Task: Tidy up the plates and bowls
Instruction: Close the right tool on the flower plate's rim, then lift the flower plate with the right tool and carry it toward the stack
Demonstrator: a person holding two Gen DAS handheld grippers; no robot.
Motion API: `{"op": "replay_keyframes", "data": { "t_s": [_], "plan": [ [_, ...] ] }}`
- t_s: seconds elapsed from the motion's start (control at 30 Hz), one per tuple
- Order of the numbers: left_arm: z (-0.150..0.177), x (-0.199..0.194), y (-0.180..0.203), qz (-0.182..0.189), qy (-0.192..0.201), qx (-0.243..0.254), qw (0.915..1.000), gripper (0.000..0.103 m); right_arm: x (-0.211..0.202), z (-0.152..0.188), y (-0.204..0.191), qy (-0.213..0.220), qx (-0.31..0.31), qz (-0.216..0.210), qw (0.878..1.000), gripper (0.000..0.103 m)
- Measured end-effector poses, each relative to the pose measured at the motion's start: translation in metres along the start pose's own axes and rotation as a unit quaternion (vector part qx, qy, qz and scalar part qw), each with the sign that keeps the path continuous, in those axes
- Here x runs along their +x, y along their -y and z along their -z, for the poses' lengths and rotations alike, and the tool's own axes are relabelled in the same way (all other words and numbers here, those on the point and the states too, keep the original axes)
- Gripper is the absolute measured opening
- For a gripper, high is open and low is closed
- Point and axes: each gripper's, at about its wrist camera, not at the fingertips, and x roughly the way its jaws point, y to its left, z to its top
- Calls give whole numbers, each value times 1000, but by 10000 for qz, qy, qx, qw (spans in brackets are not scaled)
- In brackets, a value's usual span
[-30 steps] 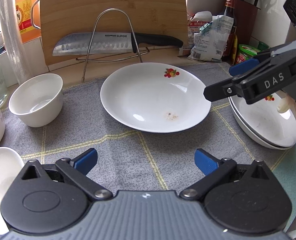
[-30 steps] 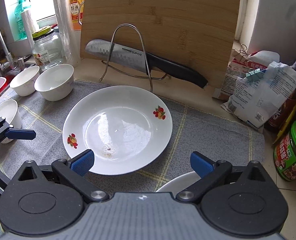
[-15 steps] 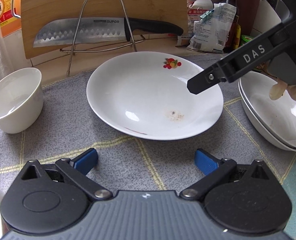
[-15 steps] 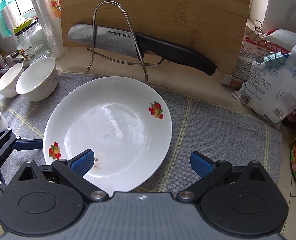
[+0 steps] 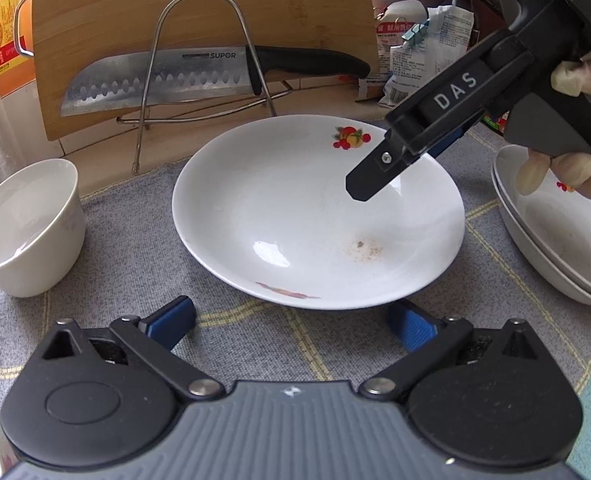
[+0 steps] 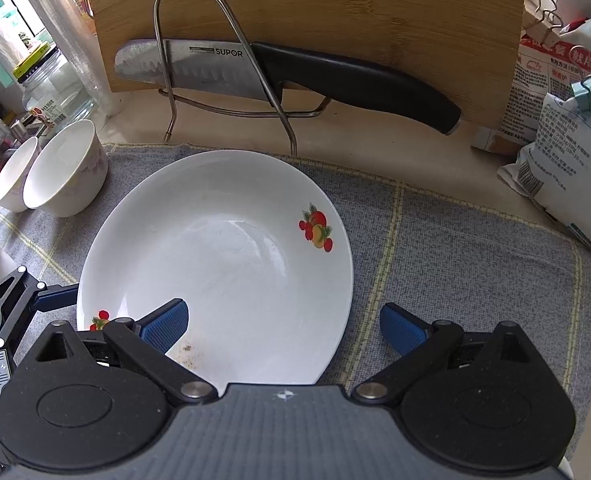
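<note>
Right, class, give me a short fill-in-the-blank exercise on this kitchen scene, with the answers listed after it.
1. The plate with the fruit print lies on a grey ____.
2. The knife rests in a wire rack against a wooden ____ board.
3. Both the left gripper and the right gripper have their jaws ____.

Missing words: cloth; cutting; open

white fruit-print plate (image 5: 295, 220) flat on grey mat (image 5: 135, 248), stacked plates (image 5: 555, 248) beside

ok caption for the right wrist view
Open right gripper straddling the near rim of a fruit-print plate on the grey mat.
</note>
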Motion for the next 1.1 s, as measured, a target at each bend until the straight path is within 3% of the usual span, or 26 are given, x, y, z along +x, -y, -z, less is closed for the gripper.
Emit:
{"op": "replay_keyframes", "data": {
  "t_s": [0.7, 0.9, 1.1],
  "plan": [
    [-3, 4, -1, 258, 198, 291, 9990, 103, 14, -31, 14, -29, -195, -829, 9964, 103],
    [-4, 4, -3, 394, 208, 453, 9980, 103, 18, -35, 10, 3, -326, -898, 9954, 103],
    [-4, 3, -3, 461, 235, 638, 9966, 103, 16, -34, 9, -17, -375, -936, 9949, 91]
  ]
}}
